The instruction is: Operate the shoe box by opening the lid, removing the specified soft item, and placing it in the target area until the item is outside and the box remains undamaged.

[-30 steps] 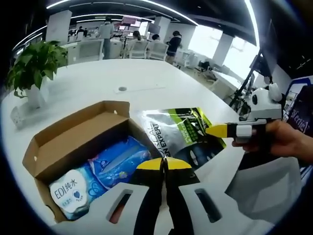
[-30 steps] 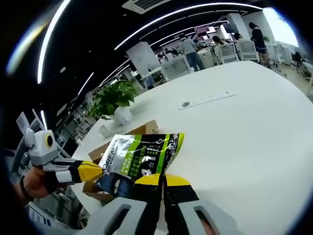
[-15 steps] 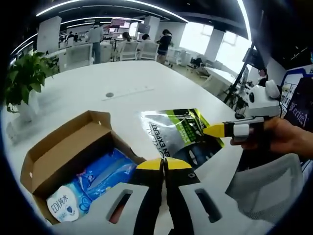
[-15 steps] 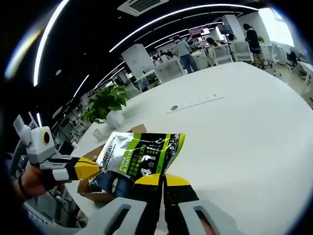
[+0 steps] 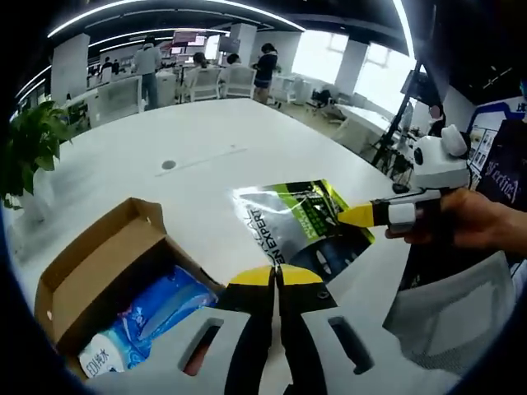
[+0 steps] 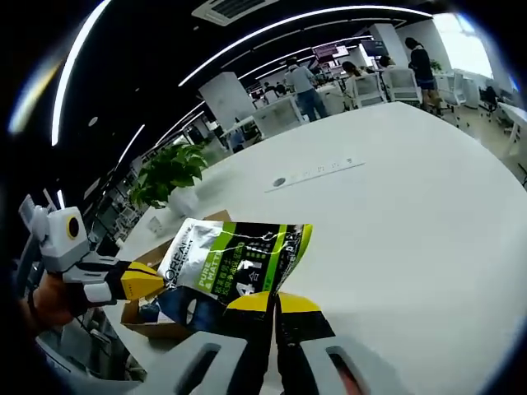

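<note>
Pouch (image 5: 300,226) edges hidden under both tools' (image 5: 277,276) (image 6: 276,303) closed yellow tips.

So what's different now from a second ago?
Not much. Both grippers, left and right, stay shut on the silver-green pouch, held between them above the white table. In the left gripper view the open box has slid down and left, probably because the hands moved. The blue packs are still inside the box.
</note>
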A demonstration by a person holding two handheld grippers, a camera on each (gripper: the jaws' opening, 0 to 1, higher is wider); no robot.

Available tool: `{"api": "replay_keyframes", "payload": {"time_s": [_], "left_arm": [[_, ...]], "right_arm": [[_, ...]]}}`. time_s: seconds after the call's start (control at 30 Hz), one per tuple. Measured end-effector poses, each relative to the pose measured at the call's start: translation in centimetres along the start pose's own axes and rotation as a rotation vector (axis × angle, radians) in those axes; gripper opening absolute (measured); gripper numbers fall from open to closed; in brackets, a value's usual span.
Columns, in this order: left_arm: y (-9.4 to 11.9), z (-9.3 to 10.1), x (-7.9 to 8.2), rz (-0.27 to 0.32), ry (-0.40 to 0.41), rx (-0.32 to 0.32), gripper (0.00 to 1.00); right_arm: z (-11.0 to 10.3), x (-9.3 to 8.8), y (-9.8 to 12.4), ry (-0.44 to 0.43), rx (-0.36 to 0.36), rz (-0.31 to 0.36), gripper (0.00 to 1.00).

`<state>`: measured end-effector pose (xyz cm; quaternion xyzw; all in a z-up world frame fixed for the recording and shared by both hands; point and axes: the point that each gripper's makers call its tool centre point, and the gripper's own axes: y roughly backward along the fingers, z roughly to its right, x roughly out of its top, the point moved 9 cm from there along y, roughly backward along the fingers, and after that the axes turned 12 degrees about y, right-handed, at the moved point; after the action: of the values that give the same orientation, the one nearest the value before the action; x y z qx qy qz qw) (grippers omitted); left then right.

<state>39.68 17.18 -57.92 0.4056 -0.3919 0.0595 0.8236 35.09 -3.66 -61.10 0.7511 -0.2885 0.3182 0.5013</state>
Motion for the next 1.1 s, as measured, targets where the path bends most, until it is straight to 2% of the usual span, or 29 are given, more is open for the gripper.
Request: {"api": "replay_keyframes", "payload": {"time_s": [0.6,1.1], "left_arm": [[-2.9,-0.3,0.7,-0.056,-0.085,0.006,0.01],[-4.6,-1.2,1.0,-0.087,-0.095,0.011,0.01]], "right_arm": [[2.4,1.0,-2.1,-0.011,-0.003,-0.017,0.0],[3.5,1.4,-3.8,-0.015,-0.009,-0.041,0.0]]}}
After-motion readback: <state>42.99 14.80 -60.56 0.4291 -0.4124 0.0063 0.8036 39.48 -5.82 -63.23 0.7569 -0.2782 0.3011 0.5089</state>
